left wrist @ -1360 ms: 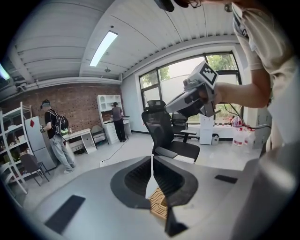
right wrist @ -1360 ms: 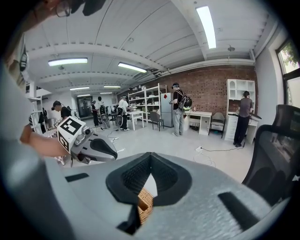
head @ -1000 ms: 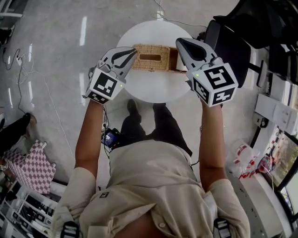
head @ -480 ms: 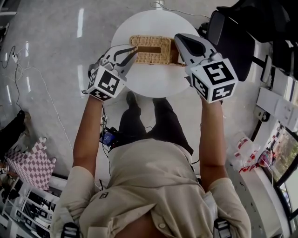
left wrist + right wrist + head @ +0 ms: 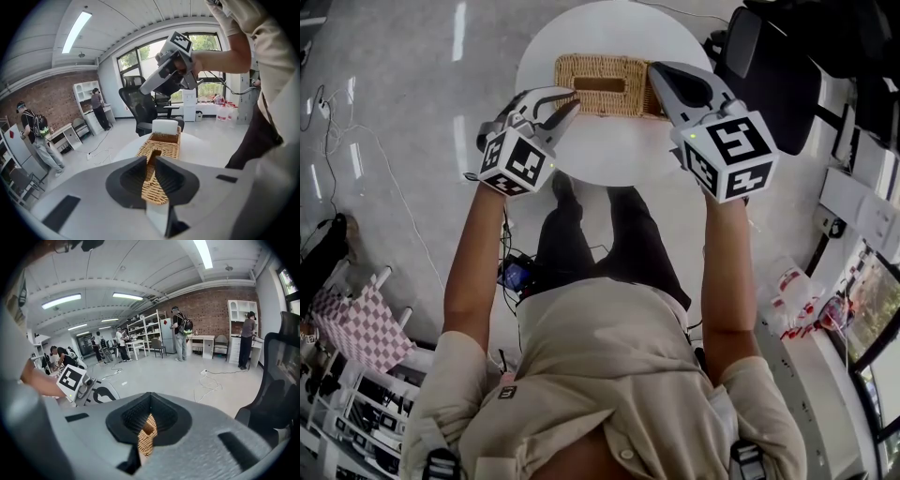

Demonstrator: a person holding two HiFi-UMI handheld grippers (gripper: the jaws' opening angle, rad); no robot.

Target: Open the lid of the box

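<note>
Head view with both gripper views. The wicker box [image 5: 623, 103] stood on a round white table [image 5: 609, 155], between my two grippers. Its woven lid [image 5: 581, 70], with a long slot in the middle, lay flat on top of the box. In the left gripper view a white panel [image 5: 165, 126] stood upright at the end of the box farthest from that camera.

My left gripper [image 5: 574, 101] hung just off the left end of the box, pointing at it. Its jaws were clenched, the tips all but touching and nothing gripped between them. In the left gripper view [image 5: 151, 161] the box [image 5: 159, 150] showed only through the thin slit between the fingers, lying beyond the tips.

My right gripper [image 5: 656, 70] was over the right end of the box. Its jaws were pressed together at the tips with nothing between them. In the right gripper view [image 5: 150, 397] a patch of the box's wicker [image 5: 146, 439] showed through the hollow behind the closed tips. Seen from the left gripper view, the right gripper [image 5: 143, 89] hung above the box, clear of the lid and not touching it.

A black office chair [image 5: 769, 84] stood on the floor beyond the right end of the box.
</note>
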